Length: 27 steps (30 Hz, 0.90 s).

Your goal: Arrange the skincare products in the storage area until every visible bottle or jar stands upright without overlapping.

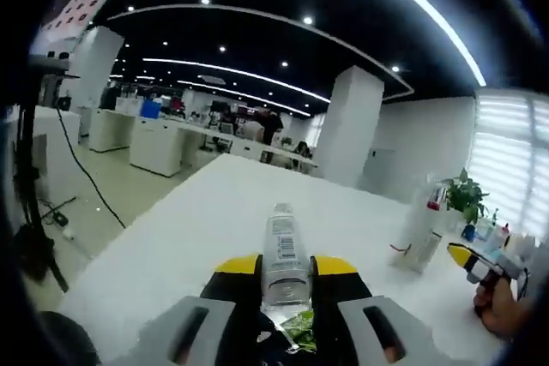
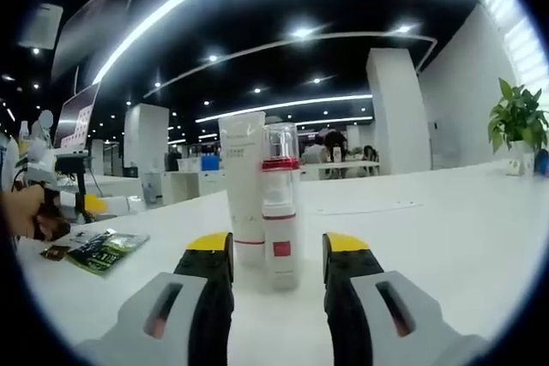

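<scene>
A clear bottle (image 1: 284,250) with a white barcode label lies along my left gripper (image 1: 286,270), whose yellow-tipped jaws are shut on its sides, cap pointing away over the white table (image 1: 197,237). In the right gripper view, a white tube (image 2: 243,182) and a clear bottle with a red band (image 2: 280,212) stand upright side by side just ahead of my right gripper (image 2: 276,250). Its jaws are open with gaps either side of the red-banded bottle. The same standing pair (image 1: 420,233) appears at the right of the left gripper view, beside the right gripper (image 1: 477,265) and a hand (image 1: 502,308).
Green sachets (image 2: 107,248) lie flat on the table at the left, near the left gripper (image 2: 90,204) and the hand holding it. One green sachet (image 1: 299,328) shows under my left jaws. A potted plant (image 2: 518,117) stands far right. Desks and pillars lie beyond the table edge.
</scene>
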Available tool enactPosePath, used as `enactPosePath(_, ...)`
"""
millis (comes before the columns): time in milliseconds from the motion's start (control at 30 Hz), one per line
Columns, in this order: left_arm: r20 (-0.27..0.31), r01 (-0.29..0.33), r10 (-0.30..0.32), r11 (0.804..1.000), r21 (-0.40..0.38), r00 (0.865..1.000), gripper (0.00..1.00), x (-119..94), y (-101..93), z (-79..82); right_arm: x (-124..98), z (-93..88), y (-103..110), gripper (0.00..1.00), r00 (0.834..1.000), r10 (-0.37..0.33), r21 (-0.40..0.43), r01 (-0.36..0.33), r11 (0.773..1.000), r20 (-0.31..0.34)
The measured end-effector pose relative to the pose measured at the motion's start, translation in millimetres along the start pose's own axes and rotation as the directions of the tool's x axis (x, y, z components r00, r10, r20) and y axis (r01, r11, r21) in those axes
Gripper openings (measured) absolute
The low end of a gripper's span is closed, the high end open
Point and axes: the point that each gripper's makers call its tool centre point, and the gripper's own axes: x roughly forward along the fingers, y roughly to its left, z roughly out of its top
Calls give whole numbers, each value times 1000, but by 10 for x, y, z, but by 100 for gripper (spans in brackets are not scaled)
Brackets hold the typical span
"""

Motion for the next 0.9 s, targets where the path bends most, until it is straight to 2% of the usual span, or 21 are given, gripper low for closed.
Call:
enactPosePath(33,29,40,-39,998,-47,999,20,-55,-98,20,-9,13,-7,41,1000,1,7,-1,1000,8)
enactPosePath(100,61,84,-79,993,-87,995,20,-123,-206,41,-21,25,-23,42,1000,-2,18,1,1000,16)
enactPosePath(167,104,170,-154,971,-167,983,20,-261,-440,30,-34,32,-44,43,1000,-3,32,2,999,22)
enactPosePath(233,144,242,-215,949,-202,966,20,-431,-690,-6,-47,25,-67,47,1000,10,55,-12,998,22)
enactPosePath(267,150,257,-228,942,-215,962,20,-489,-760,-31,-62,-10,-65,51,1000,19,95,-20,995,2)
enactPosePath(300,146,268,-241,941,-207,960,20,-549,-822,-82,-96,-31,-66,53,999,32,156,-28,987,-18)
enactPosePath(367,158,290,-262,935,-202,952,20,-634,-924,-133,-193,17,-109,54,1000,10,175,-7,985,-17)
enactPosePath(433,176,319,-288,928,-192,941,20,-732,-1037,-202,-343,131,-4,53,999,42,249,-46,968,21)
enactPosePath(500,171,317,-290,935,-162,942,20,-790,-1121,-307,-508,234,188,54,995,94,268,-101,958,41)
enactPosePath(533,171,318,-291,936,-154,941,20,-812,-1157,-347,-570,215,291,53,992,125,260,-126,957,21)
enactPosePath(567,176,322,-300,940,-114,938,20,-844,-1221,-397,-638,152,442,53,985,173,273,-161,948,-21)
enactPosePath(600,176,324,-303,940,-105,937,20,-858,-1246,-415,-657,124,501,54,980,196,280,-178,943,-39)
enactPosePath(633,190,317,-303,947,-50,934,20,-903,-1305,-456,-741,-46,719,55,947,287,339,-226,913,-143)
enactPosePath(667,193,320,-306,947,-43,932,20,-917,-1332,-472,-770,-80,793,55,935,316,358,-243,901,-161)
enactPosePath(700,210,325,-323,945,24,923,20,-976,-1425,-515,-879,-131,1059,54,877,445,458,-324,828,-184)
enactPosePath(733,223,319,-322,946,54,920,20,-1000,-1456,-531,-946,-119,1188,53,842,509,519,-360,775,-176)
enactPosePath(767,230,317,-319,947,44,920,20,-1031,-1497,-577,-991,-16,1288,53,829,547,595,-382,707,-118)
enactPosePath(800,230,318,-319,947,46,919,20,-1048,-1521,-604,-1047,54,1366,53,805,586,630,-411,659,-88)
enactPosePath(833,233,312,-318,948,64,919,20,-1067,-1540,-626,-1079,125,1406,53,798,600,662,-418,622,-60)
enactPosePath(867,234,310,-319,948,74,918,20,-1073,-1548,-635,-1100,155,1424,53,794,606,668,-424,611,-50)
enactPosePath(900,234,308,-321,947,92,918,20,-1088,-1570,-662,-1172,286,1519,53,767,642,679,-467,566,-8)
